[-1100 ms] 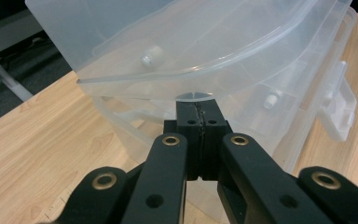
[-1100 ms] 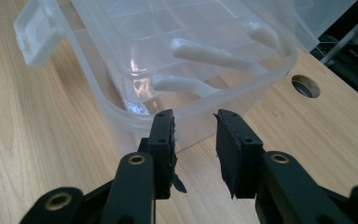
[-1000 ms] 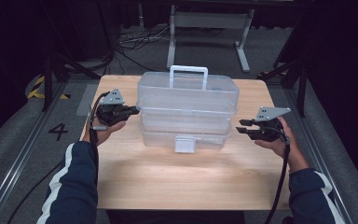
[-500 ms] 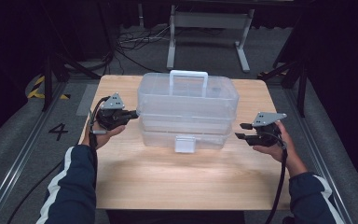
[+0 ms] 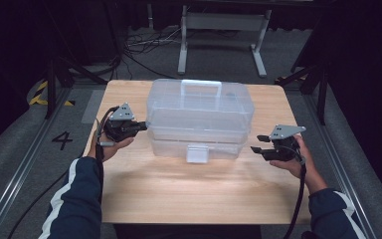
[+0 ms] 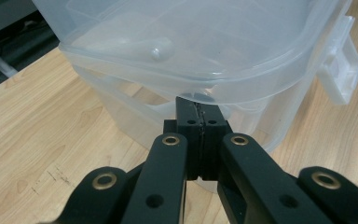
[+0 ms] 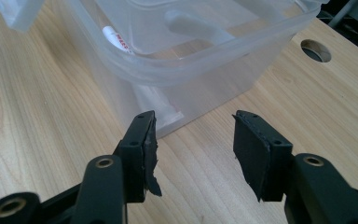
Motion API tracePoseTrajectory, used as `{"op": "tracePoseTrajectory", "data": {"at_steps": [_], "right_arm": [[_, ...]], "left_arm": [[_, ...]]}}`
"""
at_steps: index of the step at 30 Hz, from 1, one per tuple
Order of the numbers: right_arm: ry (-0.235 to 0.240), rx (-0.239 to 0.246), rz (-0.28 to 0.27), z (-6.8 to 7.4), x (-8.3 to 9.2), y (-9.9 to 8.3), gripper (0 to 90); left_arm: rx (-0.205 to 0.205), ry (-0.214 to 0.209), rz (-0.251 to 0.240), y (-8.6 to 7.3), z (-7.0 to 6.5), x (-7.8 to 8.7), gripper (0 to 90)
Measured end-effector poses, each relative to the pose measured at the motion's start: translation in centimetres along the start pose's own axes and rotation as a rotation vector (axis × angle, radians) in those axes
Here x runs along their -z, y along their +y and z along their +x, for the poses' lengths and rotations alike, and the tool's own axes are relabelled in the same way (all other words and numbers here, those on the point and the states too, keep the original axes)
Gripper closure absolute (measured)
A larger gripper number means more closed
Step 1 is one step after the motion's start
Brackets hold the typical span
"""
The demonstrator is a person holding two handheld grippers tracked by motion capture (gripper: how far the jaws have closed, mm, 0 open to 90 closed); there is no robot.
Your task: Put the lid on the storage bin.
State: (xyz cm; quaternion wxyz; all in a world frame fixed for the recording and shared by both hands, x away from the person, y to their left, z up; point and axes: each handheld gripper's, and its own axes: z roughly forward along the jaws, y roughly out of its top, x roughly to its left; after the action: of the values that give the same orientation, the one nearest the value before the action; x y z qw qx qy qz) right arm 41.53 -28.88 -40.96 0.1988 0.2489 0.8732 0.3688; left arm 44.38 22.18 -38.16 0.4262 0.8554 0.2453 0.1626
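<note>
The left gripper (image 5: 140,126) sits at the left end of the clear plastic storage box (image 5: 199,112), its jaws pressed together with nothing visibly between them; in the left gripper view the closed tips (image 6: 199,122) tuck just under the overhanging rim of the upper tier. Whether they pinch a thin lip there cannot be told. I judge the work to be at an early stage: the box stands on the wooden table (image 5: 179,194) with its front latch (image 5: 197,153) down and the lid on, so opening or lifting is yet to come.

The box, between the two grippers, is translucent, smooth and round-cornered, stacked in tiers with a moulded white handle (image 5: 200,88) on top. Blurred white items show through its wall (image 7: 121,42).

The right gripper (image 5: 258,144) hangs just off the box's right end, apart from it, jaws spread wide and empty. Its ribbed black pads (image 7: 254,144) face the lower corner of the box. The table is pale wood-grain laminate with a round cable hole (image 7: 316,50) beyond that gripper.
</note>
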Motion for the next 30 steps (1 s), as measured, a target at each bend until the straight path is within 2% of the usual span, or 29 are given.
{"op": "tracePoseTrajectory", "data": {"at_steps": [8,10,14,23,30], "right_arm": [[-0.004,-0.012,-0.001,0.2,-0.2,-0.5,47.9],[0.006,-0.016,0.003,0.3,-0.3,-0.6,47.9],[0.002,-0.015,0.007,0.3,-0.3,-0.7,47.7],[0.001,-0.022,0.013,0.3,-0.5,-0.9,47.2],[-0.005,-0.024,0.017,0.3,-0.7,-1.0,46.6]], "left_arm": [[-0.002,-0.003,0.016,-0.4,-0.2,-0.2,90.0],[-0.013,0.013,0.019,-0.5,-0.2,-0.2,90.0],[-0.006,0.002,0.025,-0.7,-0.2,-0.3,90.0],[-0.018,-0.004,0.055,-1.0,-0.3,-0.6,90.0],[-0.017,0.007,0.075,-1.3,-0.3,-0.6,90.0]]}}
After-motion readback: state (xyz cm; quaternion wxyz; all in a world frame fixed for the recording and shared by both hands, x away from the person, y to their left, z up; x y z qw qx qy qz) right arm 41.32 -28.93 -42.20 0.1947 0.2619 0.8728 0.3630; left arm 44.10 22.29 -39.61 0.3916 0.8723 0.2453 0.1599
